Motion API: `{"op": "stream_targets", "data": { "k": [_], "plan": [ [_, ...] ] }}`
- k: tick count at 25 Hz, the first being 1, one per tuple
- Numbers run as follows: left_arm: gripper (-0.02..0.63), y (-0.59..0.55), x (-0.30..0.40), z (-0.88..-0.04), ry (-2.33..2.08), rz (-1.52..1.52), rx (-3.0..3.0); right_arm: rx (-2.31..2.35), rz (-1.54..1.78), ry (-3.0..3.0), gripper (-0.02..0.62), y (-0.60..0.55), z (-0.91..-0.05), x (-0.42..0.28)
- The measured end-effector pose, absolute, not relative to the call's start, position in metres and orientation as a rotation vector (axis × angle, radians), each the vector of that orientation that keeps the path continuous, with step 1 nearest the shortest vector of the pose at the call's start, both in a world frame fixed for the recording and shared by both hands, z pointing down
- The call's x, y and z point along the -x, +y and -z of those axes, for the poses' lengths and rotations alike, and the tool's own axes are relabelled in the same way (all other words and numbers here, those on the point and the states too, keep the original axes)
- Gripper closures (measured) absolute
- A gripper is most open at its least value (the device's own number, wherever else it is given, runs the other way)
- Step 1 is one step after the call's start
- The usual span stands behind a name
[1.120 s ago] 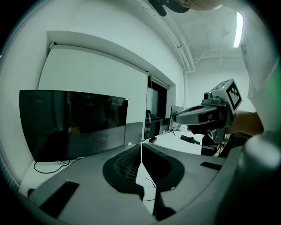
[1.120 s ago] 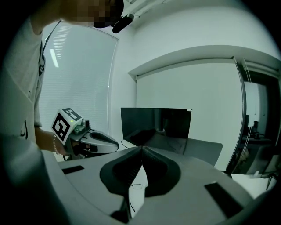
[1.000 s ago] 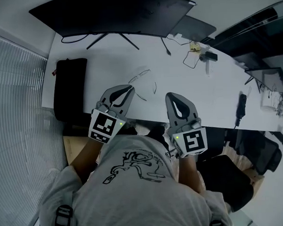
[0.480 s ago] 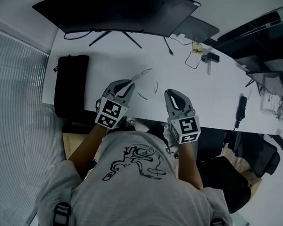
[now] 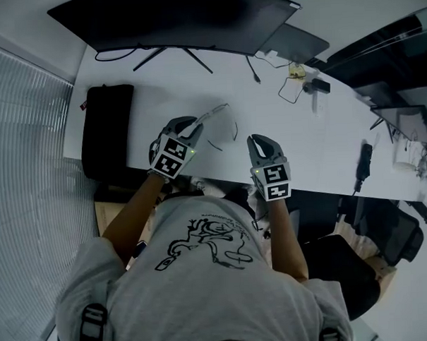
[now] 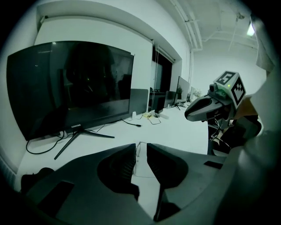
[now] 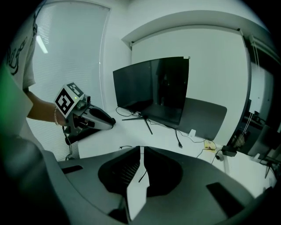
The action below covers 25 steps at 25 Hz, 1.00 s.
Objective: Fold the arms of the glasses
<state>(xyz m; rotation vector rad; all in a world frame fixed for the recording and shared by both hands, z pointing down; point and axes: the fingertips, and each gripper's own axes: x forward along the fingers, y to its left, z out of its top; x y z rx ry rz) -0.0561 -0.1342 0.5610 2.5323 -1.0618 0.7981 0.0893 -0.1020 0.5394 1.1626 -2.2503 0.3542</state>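
Glasses point(image 5: 215, 112) lie on the white desk point(image 5: 161, 94) — left gripper point(image 5: 194, 125) opening with their thin arm between its jaws — right gripper point(image 5: 259, 139) opening a crack.

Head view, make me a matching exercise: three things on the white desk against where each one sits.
Things: 1 monitor; 2 black bag; 3 glasses.
Places: A left end of the desk; B middle of the desk; C far edge of the desk.
Pairs: 1-C, 2-A, 3-B.
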Motion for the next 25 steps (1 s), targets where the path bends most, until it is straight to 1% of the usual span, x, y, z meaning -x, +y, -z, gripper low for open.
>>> {"op": "stream_targets", "data": {
  "k": [9,14,25],
  "plan": [
    [0.508,-0.145,0.056,-0.612,-0.998,-0.883,-2.496,-1.110,-0.367,-2.181,0.554,-0.108,-0.583,-0.095],
    [0.482,-0.151,0.053,-0.641,-0.938,-0.928,-2.468,-1.087,-0.378,-2.146,0.552,-0.114,-0.608,-0.097],
    [0.482,-0.166,0.052,-0.685,-0.908,-1.010,-2.392,-1.042,-0.414,-2.072,0.551,-0.129,-0.660,-0.100]
  ]
}}
